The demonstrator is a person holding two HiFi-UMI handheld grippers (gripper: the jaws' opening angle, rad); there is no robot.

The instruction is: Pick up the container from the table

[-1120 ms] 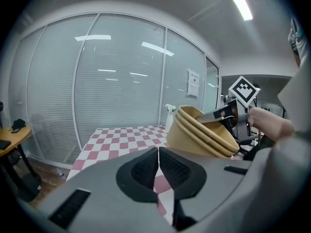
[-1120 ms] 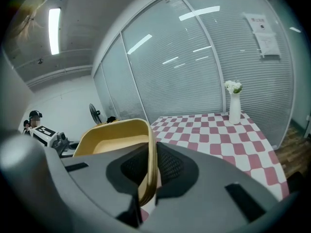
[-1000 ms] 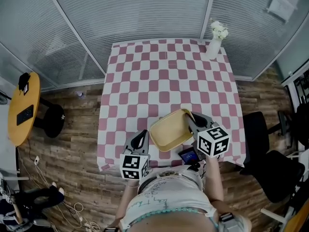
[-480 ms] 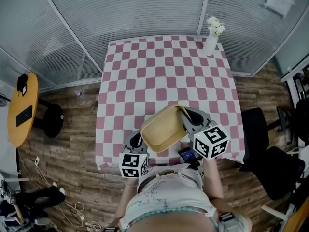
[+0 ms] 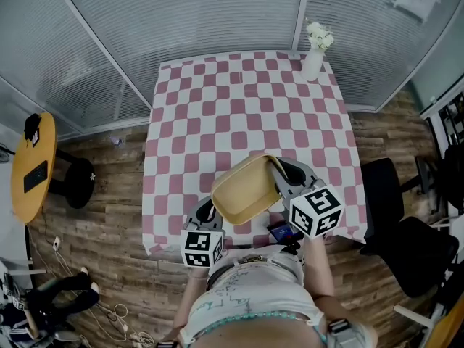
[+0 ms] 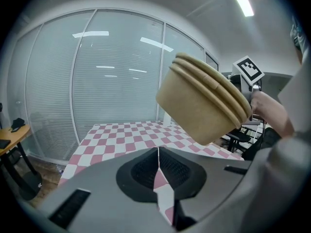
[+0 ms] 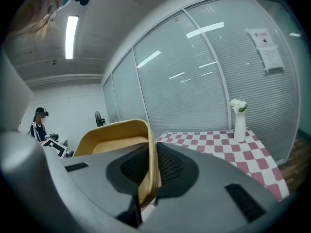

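A tan, rounded-rectangular container (image 5: 245, 188) hangs tilted above the near edge of the checkered table (image 5: 246, 114). My right gripper (image 5: 281, 180) is shut on its right rim. In the right gripper view that rim (image 7: 151, 166) runs between the jaws and the container's empty inside (image 7: 109, 144) shows at the left. My left gripper (image 5: 206, 212) is shut with nothing in it, low at the table's near edge, below and left of the container. From the left gripper view the container (image 6: 204, 103) floats up and to the right, its underside facing me.
A white vase with flowers (image 5: 315, 49) stands at the table's far right corner. A dark phone-like device (image 5: 283, 232) lies at the near edge. Black chairs (image 5: 395, 216) stand right of the table, a round yellow side table (image 5: 32, 165) to the left.
The container has risen off the table in my right gripper and shifted left toward me over the second. My left gripper stayed low at the near edge.
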